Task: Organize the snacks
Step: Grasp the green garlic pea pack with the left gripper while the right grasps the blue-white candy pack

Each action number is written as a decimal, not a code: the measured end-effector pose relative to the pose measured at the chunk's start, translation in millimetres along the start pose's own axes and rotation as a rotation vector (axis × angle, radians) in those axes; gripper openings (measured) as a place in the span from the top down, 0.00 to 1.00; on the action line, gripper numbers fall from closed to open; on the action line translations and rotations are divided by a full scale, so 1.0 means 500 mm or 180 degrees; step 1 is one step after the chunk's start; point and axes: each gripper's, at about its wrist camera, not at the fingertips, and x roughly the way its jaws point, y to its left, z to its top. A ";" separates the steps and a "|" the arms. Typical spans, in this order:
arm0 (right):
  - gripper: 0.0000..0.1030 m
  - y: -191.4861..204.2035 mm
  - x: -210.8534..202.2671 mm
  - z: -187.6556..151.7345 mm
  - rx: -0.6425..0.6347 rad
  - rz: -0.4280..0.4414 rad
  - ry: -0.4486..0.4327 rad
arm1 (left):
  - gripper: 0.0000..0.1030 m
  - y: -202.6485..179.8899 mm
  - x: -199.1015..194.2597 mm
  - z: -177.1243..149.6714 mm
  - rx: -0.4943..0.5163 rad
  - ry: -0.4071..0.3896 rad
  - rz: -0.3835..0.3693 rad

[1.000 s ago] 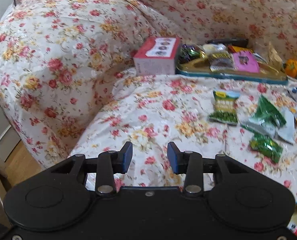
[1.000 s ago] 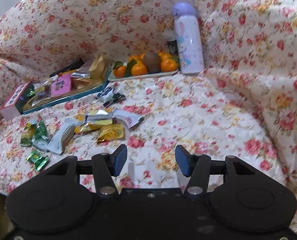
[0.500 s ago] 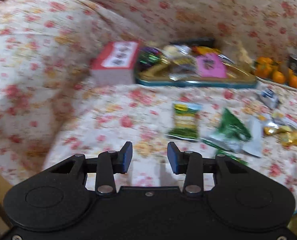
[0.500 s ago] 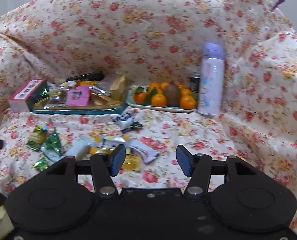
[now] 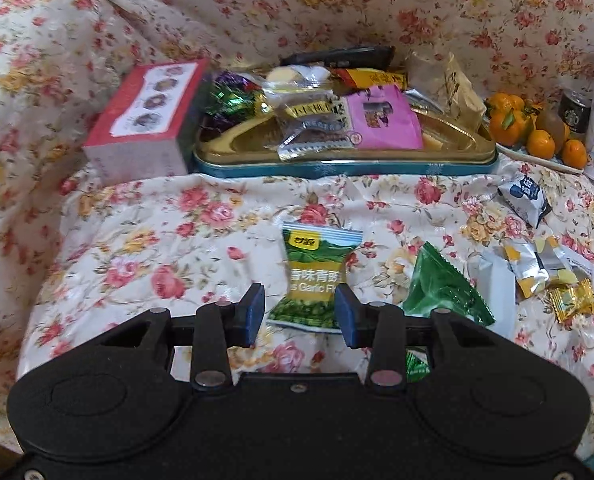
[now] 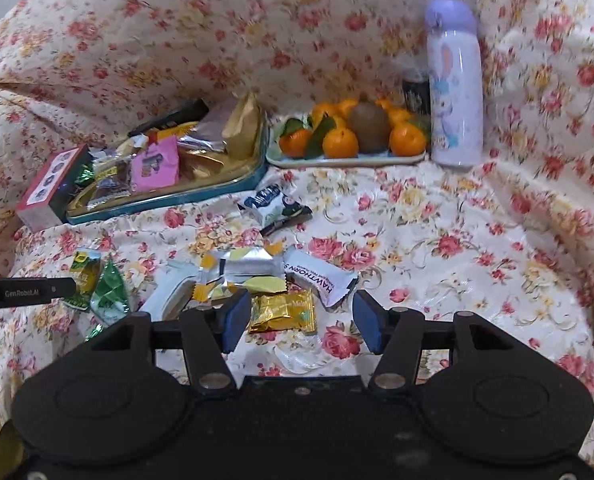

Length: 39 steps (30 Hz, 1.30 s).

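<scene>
Since the earlier frames, the left gripper (image 5: 299,314) has travelled across the floral-covered sofa seat (image 5: 169,240) from the armrest side toward the loose snacks, and now sits directly over the green pea packet (image 5: 317,276). The right gripper (image 6: 301,320) has likewise shifted so that the gold candy packet (image 6: 283,312) appears between its fingers.

Left gripper: the jaws stand spread. The lower part of the green pea packet lies in the gap, but the pads do not press on it. A green triangular packet (image 5: 443,292) lies just beside the pea packet on its right.

Right gripper: the jaws stand apart, with the gold candy packet seen between them and not pinched. Contact with the packet cannot be determined from this view.

Loose snacks on the seat: a white hawthorn bar (image 6: 321,280) lies just behind the gold candy packet; a silver-and-yellow packet (image 6: 243,266) lies to its left; a white-and-blue packet (image 6: 271,204) lies farther back, near the tin.

Storage area at the sofa back: the teal-rimmed tin tray (image 5: 337,166) holds assorted snacks, including a pink packet (image 5: 381,120). A red box (image 5: 145,120) stands touching the tray's left end. To the right of the tray, a plate of oranges (image 6: 349,158) rests beside an upright lavender bottle (image 6: 455,84).
</scene>
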 end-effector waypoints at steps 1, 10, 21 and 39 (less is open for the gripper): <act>0.43 0.000 0.006 0.001 0.0004 -0.0018 0.0020 | 0.52 -0.001 0.008 0.002 0.0001 0.0026 -0.0008; 0.43 0.007 0.052 0.012 -0.0033 -0.0033 0.0125 | 0.47 -0.007 0.052 0.014 0.0011 0.0129 -0.0034; 0.41 0.017 0.081 0.061 -0.0092 -0.0007 0.0038 | 0.41 -0.002 0.069 0.018 0.0027 0.0086 -0.0043; 0.24 0.079 0.209 0.141 -0.0602 0.0009 -0.0033 | 0.41 -0.004 0.069 0.015 0.0052 0.0036 -0.0051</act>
